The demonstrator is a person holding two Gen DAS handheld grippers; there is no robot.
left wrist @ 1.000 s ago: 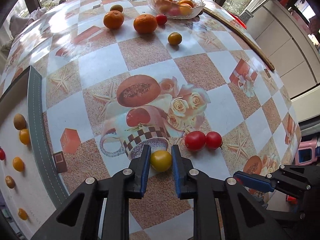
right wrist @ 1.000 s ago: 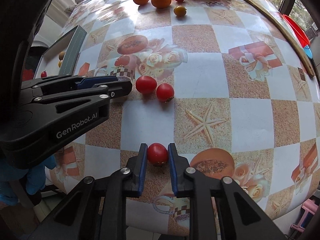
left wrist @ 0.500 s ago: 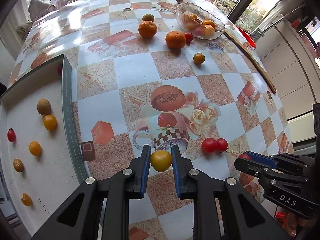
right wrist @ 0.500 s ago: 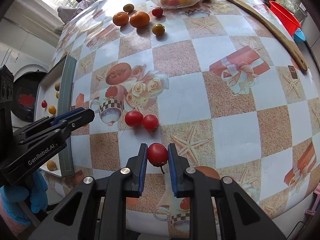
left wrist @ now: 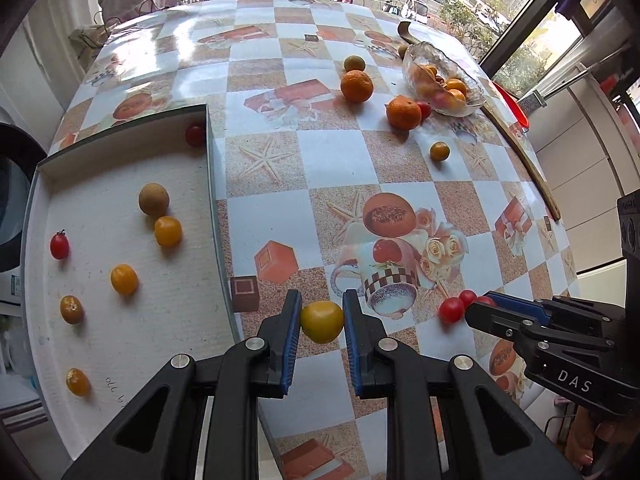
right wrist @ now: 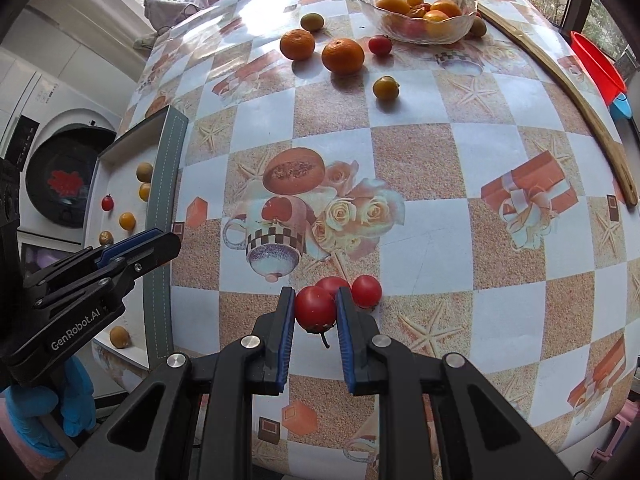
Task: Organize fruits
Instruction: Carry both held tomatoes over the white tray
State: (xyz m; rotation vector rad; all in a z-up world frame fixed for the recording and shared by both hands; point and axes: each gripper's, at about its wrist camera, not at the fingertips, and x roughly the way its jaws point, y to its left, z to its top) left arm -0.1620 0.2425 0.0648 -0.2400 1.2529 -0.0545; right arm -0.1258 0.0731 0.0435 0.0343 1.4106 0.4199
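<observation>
My left gripper (left wrist: 321, 322) is shut on a yellow tomato (left wrist: 322, 321), held above the tablecloth just right of the white tray (left wrist: 120, 168). The tray holds several small fruits, among them a brown one (left wrist: 153, 199) and a red cherry tomato (left wrist: 59, 245). My right gripper (right wrist: 315, 309) is shut on a red tomato (right wrist: 315, 308) with its stem hanging down. Two more red tomatoes (right wrist: 366, 290) lie on the cloth just behind it. In the left wrist view the right gripper (left wrist: 478, 312) shows at the right; in the right wrist view the left gripper (right wrist: 160, 240) shows at the left.
At the far end stand a glass bowl (right wrist: 416, 4) of fruit, two oranges (right wrist: 343, 55), a red tomato (right wrist: 379, 45) and a yellow one (right wrist: 385, 88). A wooden strip (right wrist: 560, 92) lines the right edge. A blue-gloved hand (right wrist: 36, 412) is low left, a washing machine (right wrist: 60, 176) behind.
Both grippers rose from the table with their tomatoes. The left one swung left toward the tray, which now fills more of its view.
</observation>
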